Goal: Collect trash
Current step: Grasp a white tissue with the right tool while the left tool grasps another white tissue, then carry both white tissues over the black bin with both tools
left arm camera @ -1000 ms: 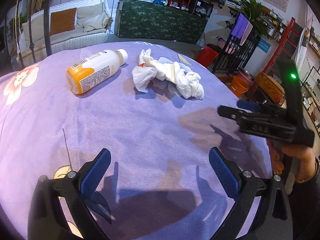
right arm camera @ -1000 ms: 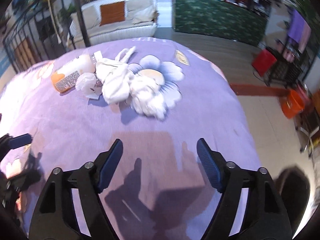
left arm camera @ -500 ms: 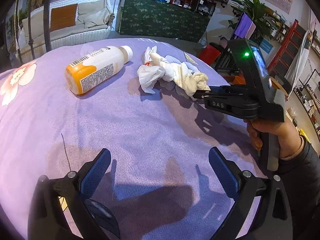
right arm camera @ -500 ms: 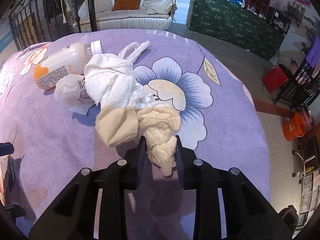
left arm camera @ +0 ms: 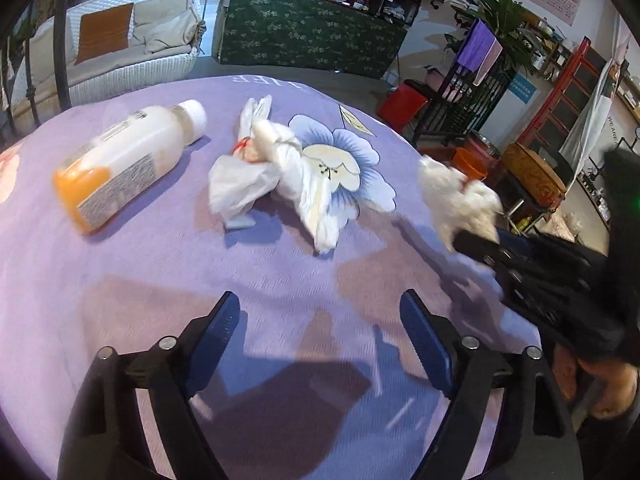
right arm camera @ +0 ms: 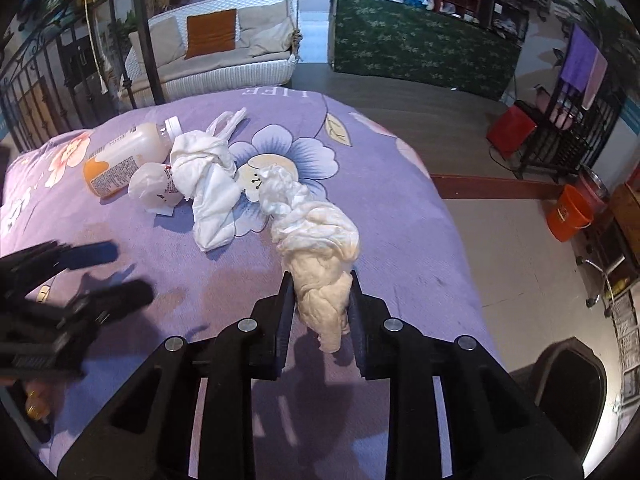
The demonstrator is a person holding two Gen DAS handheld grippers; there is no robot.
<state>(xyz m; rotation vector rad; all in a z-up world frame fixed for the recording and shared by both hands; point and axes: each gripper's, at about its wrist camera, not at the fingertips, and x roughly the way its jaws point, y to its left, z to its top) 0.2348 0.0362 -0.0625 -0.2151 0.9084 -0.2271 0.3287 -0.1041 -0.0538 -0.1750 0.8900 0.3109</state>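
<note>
Bottle (left arm camera: 120, 168) left of tissues (left arm camera: 280, 176)

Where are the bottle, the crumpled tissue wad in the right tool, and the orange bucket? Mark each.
bottle (left arm camera: 120, 168): left wrist view, on its label.
crumpled tissue wad (right arm camera: 320, 240): right wrist view, mid-body above the fingers.
orange bucket (right arm camera: 568, 212): right wrist view, its side wall.

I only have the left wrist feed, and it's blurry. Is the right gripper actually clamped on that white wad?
Observer: Yes. In the right wrist view the right gripper has its jaws shut on a crumpled tissue wad, gripped at its yellowish lower end.
Operator: Anything still on the table?
Observer: A white plastic bag and an orange-bottomed bottle lying on its side; a small crumpled white piece touches both.
Operator: A bin anywhere?
Observer: An orange bucket stands on the floor past the table's right edge.
</note>
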